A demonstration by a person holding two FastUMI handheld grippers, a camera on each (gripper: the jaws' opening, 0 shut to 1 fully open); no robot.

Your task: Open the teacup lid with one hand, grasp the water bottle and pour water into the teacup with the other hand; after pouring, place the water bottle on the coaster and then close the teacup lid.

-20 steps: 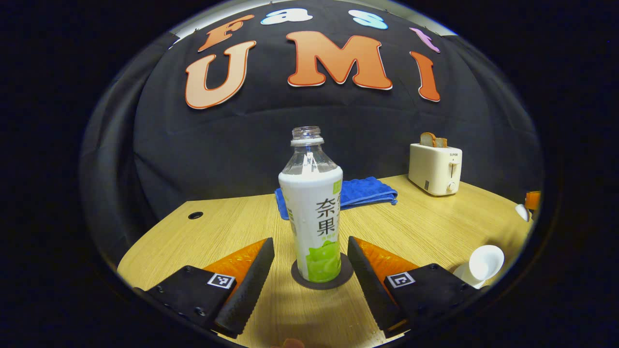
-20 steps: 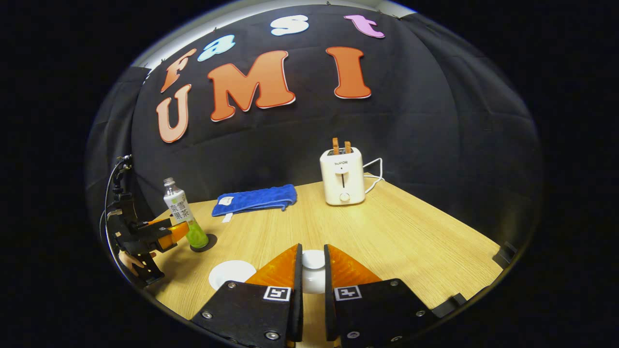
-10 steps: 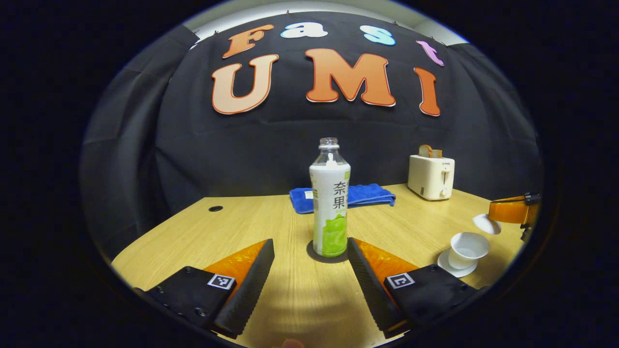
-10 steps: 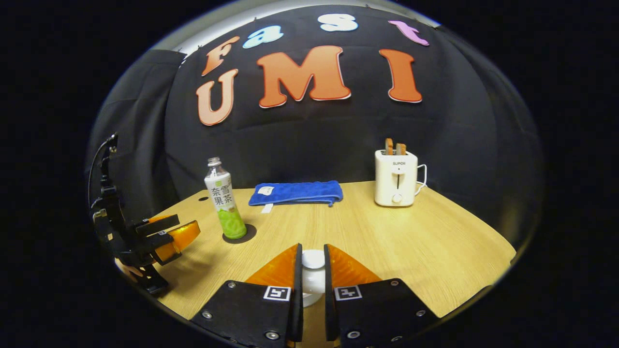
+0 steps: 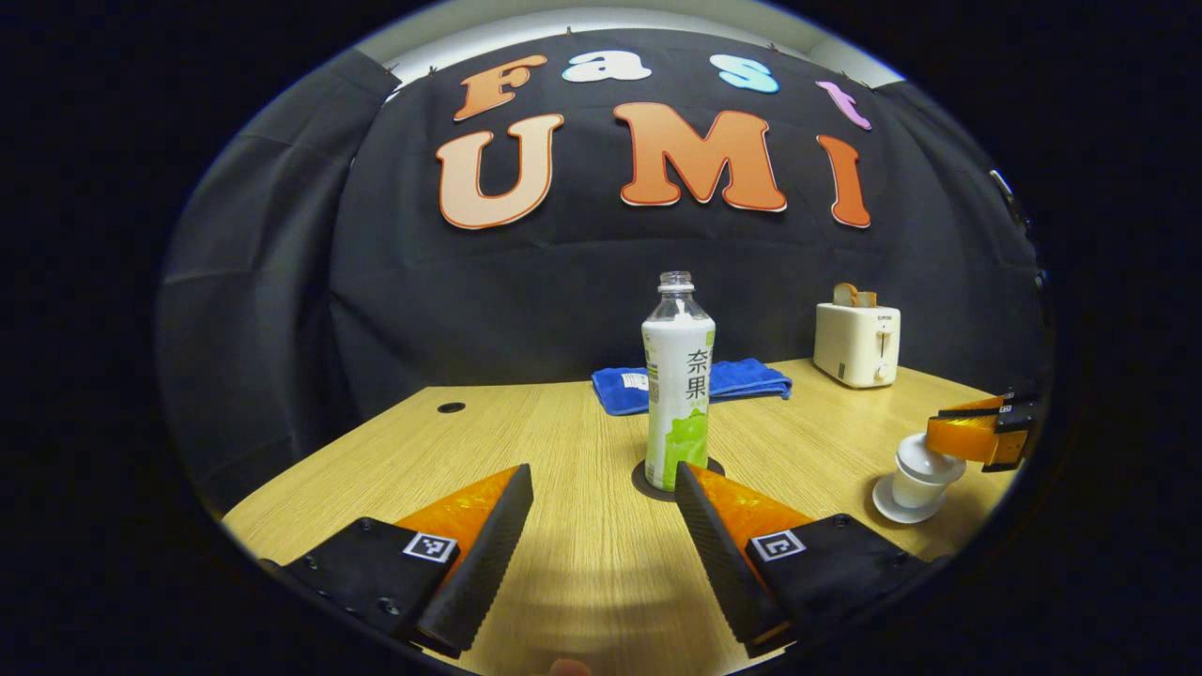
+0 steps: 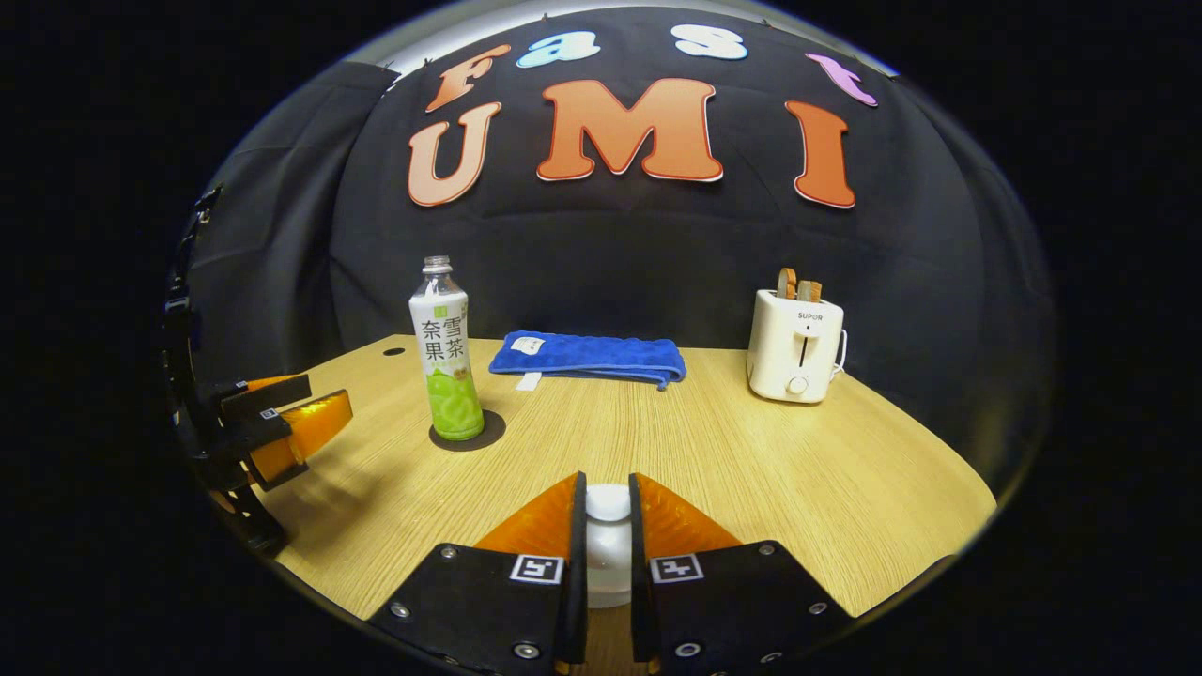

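The left hand-held gripper (image 5: 601, 507) hangs low over the desk (image 5: 526, 441) with its fingers spread wide and nothing between them. Straight ahead of it, just past its fingertips, the uncapped water bottle (image 5: 679, 383) stands upright on the dark coaster (image 5: 648, 479). Off to its right the right hand-held gripper (image 5: 977, 434) sits at the white teacup (image 5: 916, 483) on its saucer (image 5: 897, 512). In the right gripper view that gripper (image 6: 608, 526) is closed down to a narrow gap on the white lid knob (image 6: 608, 504). A blue towel (image 6: 587, 357) and a toaster (image 6: 796, 345) lie well beyond.
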